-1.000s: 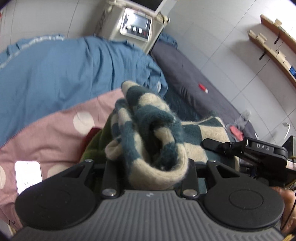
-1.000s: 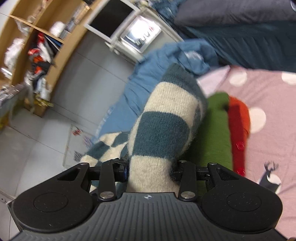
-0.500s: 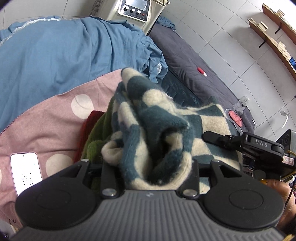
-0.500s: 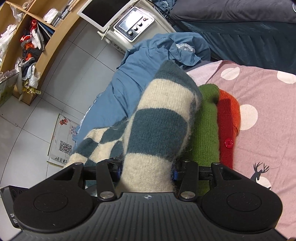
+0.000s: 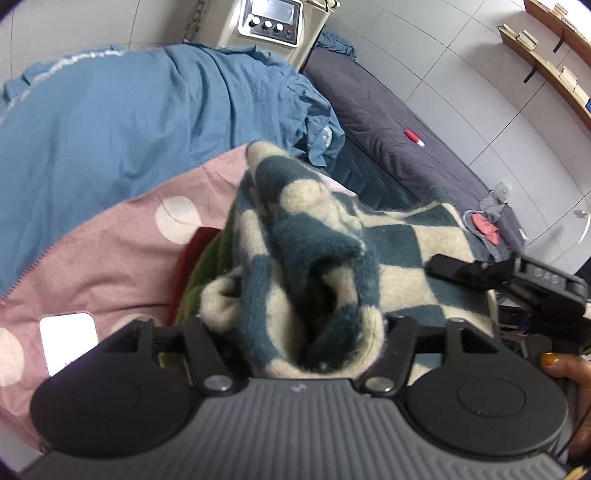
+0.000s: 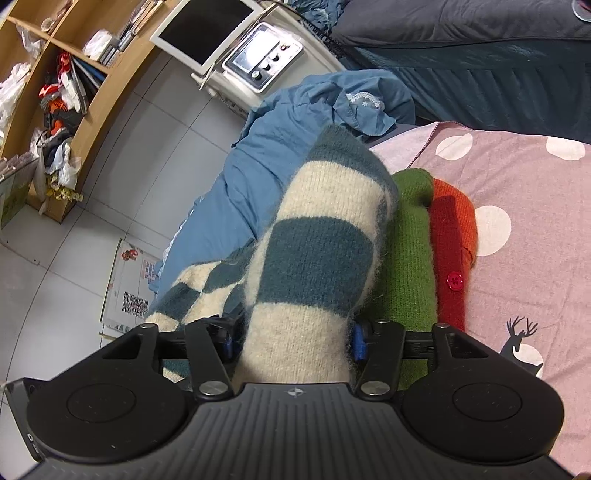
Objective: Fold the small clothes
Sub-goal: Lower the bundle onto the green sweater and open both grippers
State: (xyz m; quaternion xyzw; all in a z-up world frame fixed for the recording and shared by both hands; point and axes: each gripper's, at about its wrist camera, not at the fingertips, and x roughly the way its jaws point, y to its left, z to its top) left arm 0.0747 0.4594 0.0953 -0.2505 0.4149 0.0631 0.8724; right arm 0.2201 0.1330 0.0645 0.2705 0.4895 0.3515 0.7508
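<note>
A teal-and-cream checked knit sweater (image 5: 314, 236) lies bunched on top of a folded green sweater (image 6: 410, 251) and a folded red-orange cardigan (image 6: 454, 229), all on a pink dotted sheet (image 6: 517, 206). My left gripper (image 5: 295, 325) has a thick fold of the checked sweater between its jaws, which are opening; the knit sits loosely there. My right gripper (image 6: 291, 332) straddles another fold of the sweater (image 6: 317, 236), its jaws opening wide, and its blue pads show beside the cloth. In the left wrist view a black finger (image 5: 454, 267) of the right gripper rests on the sweater.
A phone (image 5: 68, 339) lies on the pink sheet at the left. A blue quilt (image 5: 129, 122) is heaped behind it, with a white machine with knobs (image 5: 269, 22) beyond and a dark grey mattress (image 5: 388, 122) to the right. Wooden shelves (image 6: 55, 92) line the wall. A hand (image 5: 569, 373) holds the right gripper.
Both pairs of jaws have widened around the checked sweater, and the pinched folds have loosened and spread. The hands have stayed where they were.
</note>
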